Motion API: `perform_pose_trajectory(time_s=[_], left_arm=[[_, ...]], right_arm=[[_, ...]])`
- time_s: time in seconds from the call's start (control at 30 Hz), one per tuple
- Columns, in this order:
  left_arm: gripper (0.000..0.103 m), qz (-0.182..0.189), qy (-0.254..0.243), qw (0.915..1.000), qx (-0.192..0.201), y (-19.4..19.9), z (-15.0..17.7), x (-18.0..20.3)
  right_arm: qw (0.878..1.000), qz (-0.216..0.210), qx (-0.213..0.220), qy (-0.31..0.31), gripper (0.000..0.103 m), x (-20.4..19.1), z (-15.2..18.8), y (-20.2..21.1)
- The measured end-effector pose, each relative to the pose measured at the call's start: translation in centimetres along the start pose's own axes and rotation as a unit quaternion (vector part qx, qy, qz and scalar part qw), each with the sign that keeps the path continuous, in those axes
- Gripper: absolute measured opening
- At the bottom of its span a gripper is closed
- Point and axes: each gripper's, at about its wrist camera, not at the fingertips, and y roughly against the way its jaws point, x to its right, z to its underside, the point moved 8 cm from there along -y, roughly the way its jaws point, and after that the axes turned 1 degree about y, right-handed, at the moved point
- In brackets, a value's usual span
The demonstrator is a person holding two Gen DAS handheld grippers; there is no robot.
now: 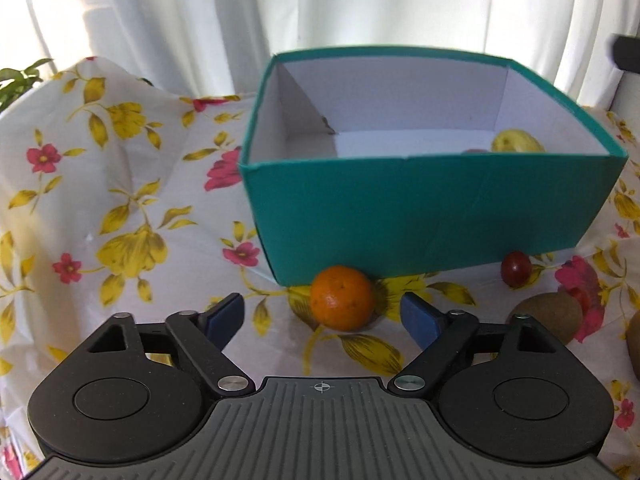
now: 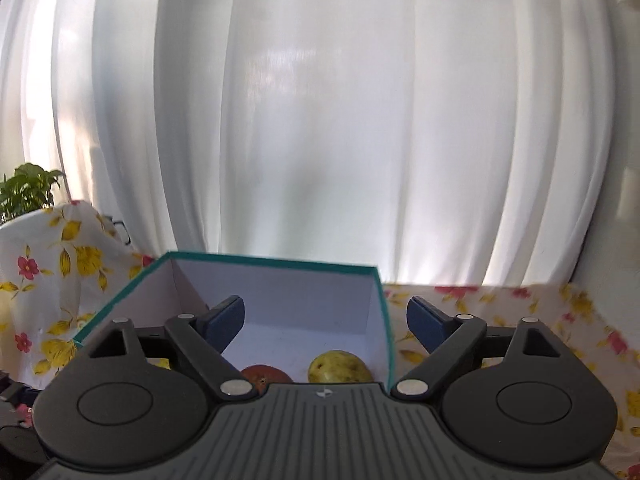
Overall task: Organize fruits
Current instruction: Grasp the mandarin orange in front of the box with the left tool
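Note:
A teal box (image 1: 420, 208) with a white inside stands on a floral cloth. Close against its near wall lies an orange (image 1: 342, 298). My left gripper (image 1: 322, 314) is open, its blue pads on either side of the orange and clear of it. A small dark red fruit (image 1: 516, 267) and a brown kiwi (image 1: 550, 316) lie to the right. Inside the box sits a yellow-green fruit (image 1: 516, 142). My right gripper (image 2: 326, 322) hangs open and empty over the box (image 2: 384, 304), above that yellow-green fruit (image 2: 340, 368) and a red fruit (image 2: 266, 376).
The floral cloth (image 1: 100, 200) covers the table and rises in folds at the left. White curtains (image 2: 320, 120) hang behind. A green plant (image 2: 28, 190) stands at the far left. Another brown fruit (image 1: 634, 340) shows at the right edge.

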Motion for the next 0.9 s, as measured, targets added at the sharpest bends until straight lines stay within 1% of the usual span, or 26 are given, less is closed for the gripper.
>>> perform_pose_trajectory(time_s=[0.1, 0.23, 0.3, 0.43, 0.57, 0.63, 0.77, 0.83, 0.9], left_arm=[[0.081, 0.007, -0.001, 1.0000, -0.005, -0.7, 0.1, 0.3], [0.076, 0.018, 0.005, 0.9998, -0.007, -1.3, -0.1, 0.3], [0.072, 0.020, 0.009, 0.9997, -0.011, -1.7, -0.2, 0.3], [0.062, 0.023, 0.012, 0.9994, -0.023, -2.5, -0.3, 0.3], [0.048, 0.030, 0.011, 0.9987, -0.039, -3.4, -0.1, 0.5], [0.046, 0.035, 0.015, 0.9983, -0.044, -3.7, -0.1, 0.6], [0.045, 0.033, 0.009, 0.9986, -0.041, -3.7, -0.1, 0.8], [0.045, 0.038, 0.014, 0.9982, -0.043, -3.2, -0.1, 0.5], [0.045, 0.046, 0.021, 0.9982, -0.034, -2.2, -0.5, 0.2]], right_arm=[[1.000, -0.003, -0.012, 0.008, 0.089, -0.1, 2.1, 1.1], [0.999, -0.007, -0.052, 0.009, 0.089, 0.0, 4.6, 0.7], [0.998, -0.008, -0.059, 0.003, 0.089, 0.0, 5.1, 0.6], [0.998, -0.010, -0.060, 0.005, 0.089, -0.5, 5.1, 0.5], [0.997, -0.013, -0.072, 0.011, 0.089, -0.7, 5.5, 0.4], [0.997, -0.012, -0.078, 0.013, 0.089, -0.8, 5.8, 0.4], [0.996, -0.012, -0.088, 0.017, 0.089, -1.0, 6.3, 0.3], [0.995, -0.012, -0.098, 0.022, 0.089, -1.3, 6.8, 0.2], [0.993, -0.014, -0.115, 0.026, 0.089, -1.6, 7.6, -0.1]])
